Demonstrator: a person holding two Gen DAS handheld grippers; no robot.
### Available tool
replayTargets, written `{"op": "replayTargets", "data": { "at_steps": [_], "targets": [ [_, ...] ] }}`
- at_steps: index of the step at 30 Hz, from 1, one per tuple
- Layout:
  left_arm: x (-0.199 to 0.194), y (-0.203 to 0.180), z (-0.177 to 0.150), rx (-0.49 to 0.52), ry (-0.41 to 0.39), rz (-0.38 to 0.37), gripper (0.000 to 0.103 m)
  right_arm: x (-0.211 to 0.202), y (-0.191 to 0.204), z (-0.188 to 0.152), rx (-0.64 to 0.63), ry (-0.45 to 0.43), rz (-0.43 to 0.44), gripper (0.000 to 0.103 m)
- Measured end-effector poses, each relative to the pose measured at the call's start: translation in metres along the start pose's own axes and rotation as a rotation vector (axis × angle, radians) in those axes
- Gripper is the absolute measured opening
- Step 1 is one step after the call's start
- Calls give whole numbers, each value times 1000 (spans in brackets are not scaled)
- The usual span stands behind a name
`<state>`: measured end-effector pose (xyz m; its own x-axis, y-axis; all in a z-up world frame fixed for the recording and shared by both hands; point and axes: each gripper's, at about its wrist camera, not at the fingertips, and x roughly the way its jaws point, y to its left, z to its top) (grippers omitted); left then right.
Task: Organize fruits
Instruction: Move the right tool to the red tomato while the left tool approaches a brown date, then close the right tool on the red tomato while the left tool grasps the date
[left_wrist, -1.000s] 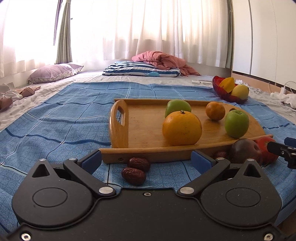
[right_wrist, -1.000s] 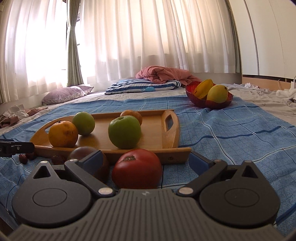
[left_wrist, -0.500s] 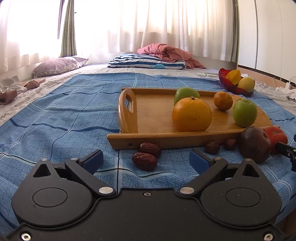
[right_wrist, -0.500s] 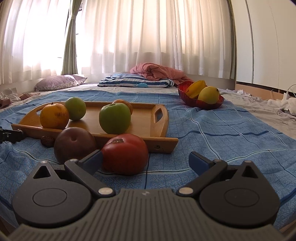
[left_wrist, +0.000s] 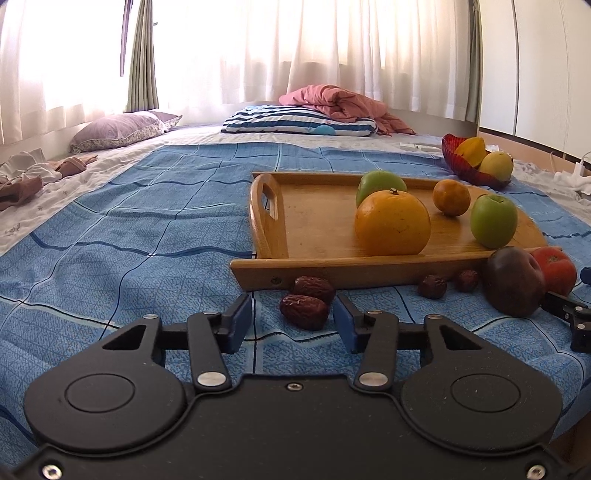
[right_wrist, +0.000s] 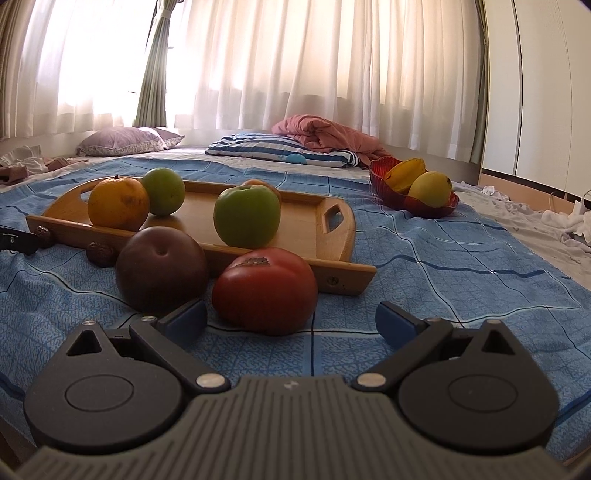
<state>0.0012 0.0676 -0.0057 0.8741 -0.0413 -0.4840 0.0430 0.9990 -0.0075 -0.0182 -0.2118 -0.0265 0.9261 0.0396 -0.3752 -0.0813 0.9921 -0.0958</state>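
Note:
A wooden tray (left_wrist: 317, 218) (right_wrist: 303, 225) on the blue cloth holds a big orange (left_wrist: 392, 222) (right_wrist: 118, 202), two green apples (left_wrist: 493, 221) (right_wrist: 246, 216) and a small orange (left_wrist: 451, 197). In front of it lie several dried dates (left_wrist: 304, 311), a dark purple fruit (left_wrist: 514, 281) (right_wrist: 160, 268) and a red tomato (left_wrist: 556, 270) (right_wrist: 265, 291). My left gripper (left_wrist: 293, 328) is open and empty, just short of the nearest date. My right gripper (right_wrist: 291, 319) is open and empty, just short of the tomato.
A red bowl (left_wrist: 466, 166) (right_wrist: 413, 205) with yellow fruit stands beyond the tray to the right. Pillows (left_wrist: 122, 129) and a pink blanket (left_wrist: 343, 105) lie at the far end. The right gripper's tip (left_wrist: 569, 314) shows at the left view's right edge.
Both grippers have drawn back from the tray. The left gripper's fingers have narrowed. The tomato now lies ahead of the right gripper's fingers, not between them.

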Motion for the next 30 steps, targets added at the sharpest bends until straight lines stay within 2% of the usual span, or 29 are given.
{"op": "replayTargets", "data": {
  "at_steps": [3,6,15,21,27,30],
  "targets": [
    [-2,-1,0,10,1,-15,39,1,0,0,3,2,5,99],
    [-2,-3,0,12,31,-62,30,4,-1,1,15,17,14,95],
    [-7,-14,-4,77,28,-106,28,8,2,2,14,32,19,85],
    [-6,-17,-7,112,10,-69,31,6,7,3,-18,32,36,72],
    [2,-15,-7,114,17,-65,33,6,7,4,-4,35,43,67],
    [3,-15,-5,109,19,-69,28,6,5,5,13,39,50,64]
  ]
}}
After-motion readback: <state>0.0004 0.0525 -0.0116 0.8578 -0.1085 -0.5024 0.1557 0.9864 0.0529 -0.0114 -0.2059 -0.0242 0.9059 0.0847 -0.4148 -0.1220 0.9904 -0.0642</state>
